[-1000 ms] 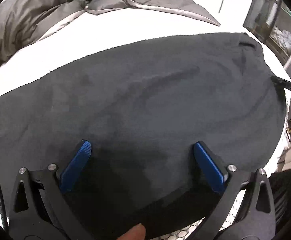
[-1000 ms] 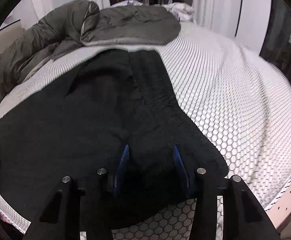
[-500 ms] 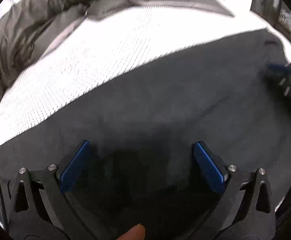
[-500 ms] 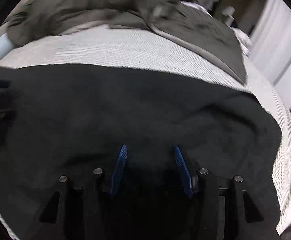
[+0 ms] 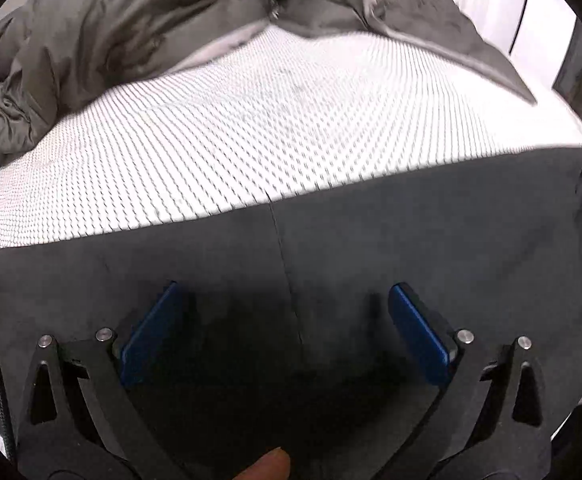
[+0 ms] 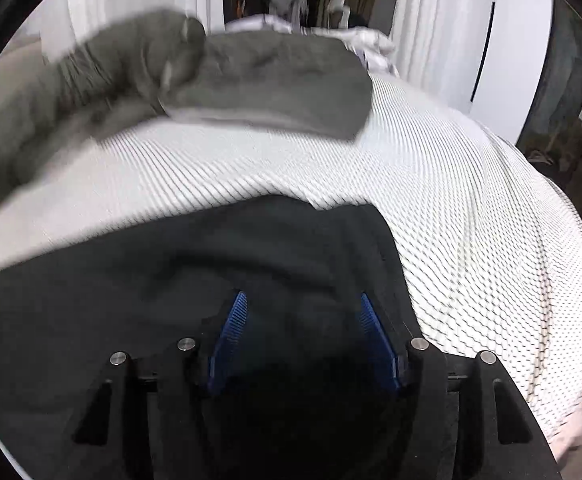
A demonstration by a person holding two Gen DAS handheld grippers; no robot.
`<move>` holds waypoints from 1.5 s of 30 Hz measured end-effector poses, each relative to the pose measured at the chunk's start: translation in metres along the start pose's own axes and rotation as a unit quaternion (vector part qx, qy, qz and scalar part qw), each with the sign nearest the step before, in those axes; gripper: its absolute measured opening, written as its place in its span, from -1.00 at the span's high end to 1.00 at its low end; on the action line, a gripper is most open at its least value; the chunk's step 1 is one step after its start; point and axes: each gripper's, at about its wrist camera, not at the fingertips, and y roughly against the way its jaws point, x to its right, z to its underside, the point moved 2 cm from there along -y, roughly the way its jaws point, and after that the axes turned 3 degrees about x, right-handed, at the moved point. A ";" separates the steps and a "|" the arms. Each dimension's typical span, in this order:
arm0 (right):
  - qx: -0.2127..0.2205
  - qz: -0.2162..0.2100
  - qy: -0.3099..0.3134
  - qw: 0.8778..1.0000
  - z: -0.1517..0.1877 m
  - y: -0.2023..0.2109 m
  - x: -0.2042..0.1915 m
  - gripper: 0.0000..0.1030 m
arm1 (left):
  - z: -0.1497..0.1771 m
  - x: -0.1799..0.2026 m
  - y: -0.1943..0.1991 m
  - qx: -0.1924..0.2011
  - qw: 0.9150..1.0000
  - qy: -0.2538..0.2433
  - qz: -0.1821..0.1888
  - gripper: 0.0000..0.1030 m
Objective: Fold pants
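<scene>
Black pants [image 5: 371, 240] lie spread on the white patterned bed sheet [image 5: 251, 128], with a seam running down the middle. My left gripper [image 5: 285, 296] is open, its blue pads wide apart just above the cloth. In the right wrist view the pants [image 6: 171, 264] end at a rumpled edge on the right. My right gripper [image 6: 303, 304] is open over the dark cloth near that edge, holding nothing.
A grey-brown duvet [image 5: 131, 28] is bunched at the far side of the bed; it shows in the right wrist view [image 6: 251, 80] too. White curtains [image 6: 431, 20] and dark furniture stand beyond. The bed's right edge [image 6: 571, 320] drops off.
Both grippers have pulled back toward the near edge, so more white sheet shows beyond the pants. The right view has swung back to face the curtains. Both stay open.
</scene>
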 end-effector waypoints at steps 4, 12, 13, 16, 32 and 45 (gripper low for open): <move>0.000 -0.061 0.066 0.996 -0.011 -0.013 -0.074 -0.22 | -0.008 -0.007 -0.018 -0.009 1.000 0.013 -0.013 -0.99; -0.038 0.001 0.177 0.984 0.006 -0.076 -0.153 -0.22 | -0.004 -0.014 -0.041 -0.022 0.999 0.018 -0.015 -0.99; -0.038 0.032 0.160 0.986 0.003 -0.081 -0.138 -0.22 | -0.004 -0.015 -0.042 -0.022 1.000 0.018 -0.014 -0.99; -0.042 0.155 0.089 0.983 -0.008 -0.091 -0.067 -0.19 | -0.002 -0.015 -0.038 -0.019 1.000 0.012 -0.008 -0.99; -0.079 0.044 -0.095 0.991 0.011 -0.089 0.019 -0.23 | 0.003 -0.030 -0.028 -0.016 0.999 0.044 -0.001 -0.99; -0.001 -0.024 0.015 1.000 -0.012 -0.014 -0.063 -0.72 | 0.003 0.050 0.000 0.015 0.997 -0.027 0.064 -0.99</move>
